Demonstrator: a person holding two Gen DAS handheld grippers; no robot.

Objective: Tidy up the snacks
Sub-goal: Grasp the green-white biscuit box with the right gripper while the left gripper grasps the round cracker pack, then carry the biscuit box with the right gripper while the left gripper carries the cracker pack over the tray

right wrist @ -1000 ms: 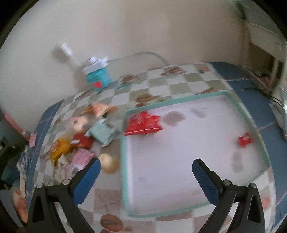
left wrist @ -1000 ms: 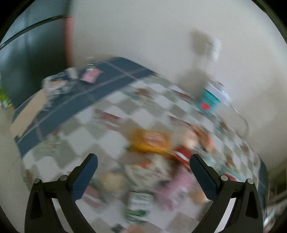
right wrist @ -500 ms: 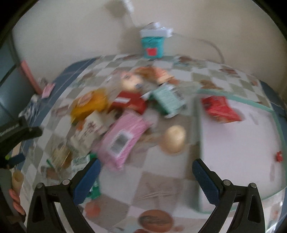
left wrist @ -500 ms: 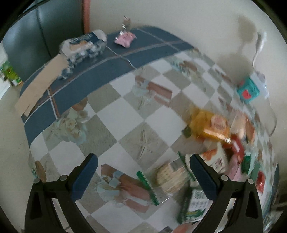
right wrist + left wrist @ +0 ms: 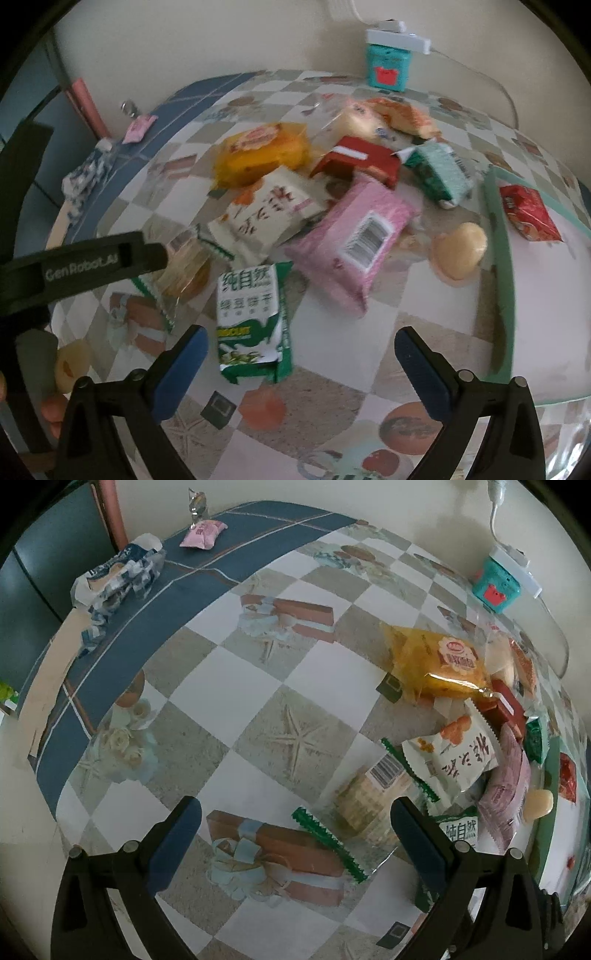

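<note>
Snacks heaped left of the tray; green-and-white pack lies lengthwise toward the spread, empty right gripper, bare cloth nearer; left gripper likewise spread, empty.

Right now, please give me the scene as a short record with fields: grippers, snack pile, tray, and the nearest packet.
left gripper: open, empty, over the checkered tablecloth
right gripper: open, empty
snack pile: yellow cake packet, red box, pink barcode packet, white packet with orange print
tray: green-rimmed white tray, holds a red packet
nearest packet: green and white biscuit packet, between the right gripper's open jaws
</note>
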